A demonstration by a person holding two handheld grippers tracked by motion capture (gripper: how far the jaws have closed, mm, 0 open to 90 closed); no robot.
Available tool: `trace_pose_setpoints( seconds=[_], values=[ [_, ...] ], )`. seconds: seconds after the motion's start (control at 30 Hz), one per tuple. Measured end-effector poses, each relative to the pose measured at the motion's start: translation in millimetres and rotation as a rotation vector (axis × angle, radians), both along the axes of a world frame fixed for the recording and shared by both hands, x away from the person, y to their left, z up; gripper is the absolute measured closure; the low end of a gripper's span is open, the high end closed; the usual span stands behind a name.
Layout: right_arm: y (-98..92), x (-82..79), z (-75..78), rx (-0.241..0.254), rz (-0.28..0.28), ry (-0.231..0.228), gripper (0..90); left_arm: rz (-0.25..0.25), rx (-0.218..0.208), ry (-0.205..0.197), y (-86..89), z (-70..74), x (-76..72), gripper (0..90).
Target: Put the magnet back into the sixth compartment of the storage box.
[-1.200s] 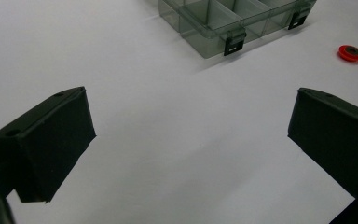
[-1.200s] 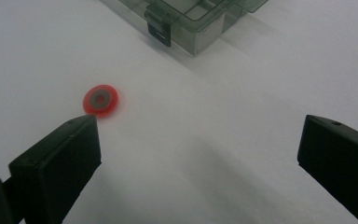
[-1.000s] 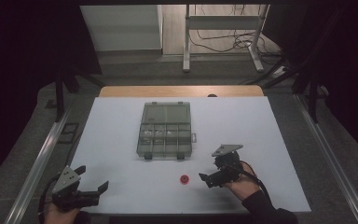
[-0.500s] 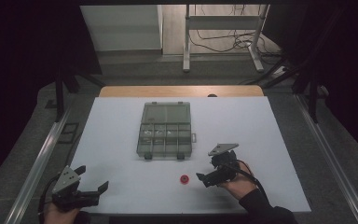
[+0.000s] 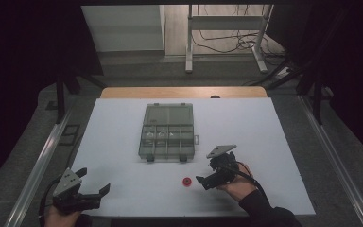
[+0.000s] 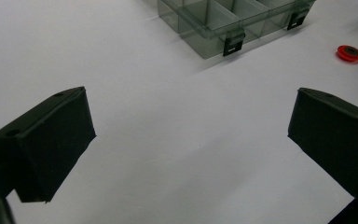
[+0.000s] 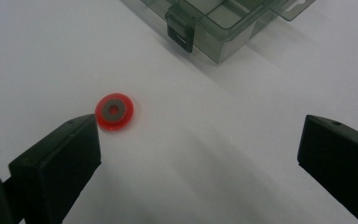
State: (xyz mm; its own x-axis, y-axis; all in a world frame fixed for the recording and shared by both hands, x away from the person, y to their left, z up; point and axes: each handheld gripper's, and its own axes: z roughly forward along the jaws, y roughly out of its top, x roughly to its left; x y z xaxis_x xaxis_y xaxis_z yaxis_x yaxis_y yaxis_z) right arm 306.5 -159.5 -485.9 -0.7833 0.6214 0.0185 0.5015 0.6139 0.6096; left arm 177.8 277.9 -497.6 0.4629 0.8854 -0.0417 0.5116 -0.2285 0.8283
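- A white bench stands in a dark room.
- The left gripper hovers spread, empty.
- A red washer lies just beyond the spread right gripper; probably light, stiff, thin: pinch its rim.

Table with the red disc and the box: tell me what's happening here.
A person holds a hand-held gripper in each hand over a white table. The right hand-held gripper is open, low beside a small red disc that lies on the table, not gripped. The left hand-held gripper is open and empty near the front left corner. A clear compartment box sits open mid-table.
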Motion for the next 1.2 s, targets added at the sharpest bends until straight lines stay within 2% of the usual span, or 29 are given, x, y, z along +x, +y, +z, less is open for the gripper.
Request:
trace_pose_setpoints(
  seconds=[0.53, 1.2],
  values=[
    [11.7, 2.4, -2.5, -0.017, 0.03, 0.008, 0.0, -0.003, -0.002, 0.002, 0.2, -0.1, 0.4, 0.7],
    [34.6, 3.3, -10.5, -0.074, 0.075, 0.024, 1.7, -0.004, -0.007, -0.002, 0.7, 0.0, 0.0, 0.7]
  ],
)
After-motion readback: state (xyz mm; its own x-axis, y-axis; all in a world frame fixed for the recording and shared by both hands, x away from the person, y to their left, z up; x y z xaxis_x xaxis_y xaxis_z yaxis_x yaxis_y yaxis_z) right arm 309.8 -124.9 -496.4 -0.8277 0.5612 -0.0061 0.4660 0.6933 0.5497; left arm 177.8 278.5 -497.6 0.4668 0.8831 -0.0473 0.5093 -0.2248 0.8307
